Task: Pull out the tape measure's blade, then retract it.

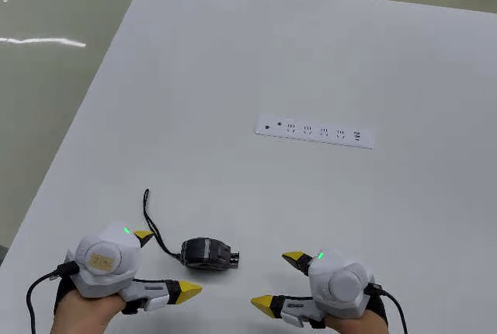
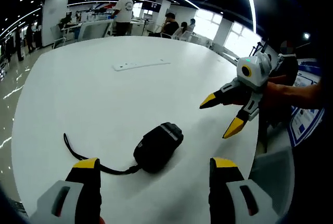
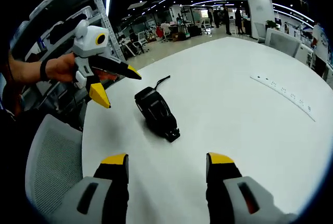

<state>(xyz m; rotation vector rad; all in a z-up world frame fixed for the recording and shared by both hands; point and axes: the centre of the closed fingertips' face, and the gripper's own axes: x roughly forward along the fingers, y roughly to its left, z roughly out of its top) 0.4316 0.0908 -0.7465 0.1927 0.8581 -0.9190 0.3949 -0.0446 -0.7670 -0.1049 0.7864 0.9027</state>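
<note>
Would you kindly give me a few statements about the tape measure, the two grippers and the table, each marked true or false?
1. The tape measure lies on the table between the two grippers. True.
2. The left gripper is shut on the tape measure. False: its jaws stand open and apart from it.
3. The blade is pulled far out across the table. False: no length of blade shows outside the case; a black strap trails from it.
4. A white power strip lies farther up the table, beyond the tape measure. True.
5. The right gripper is open and holds nothing. True.
</note>
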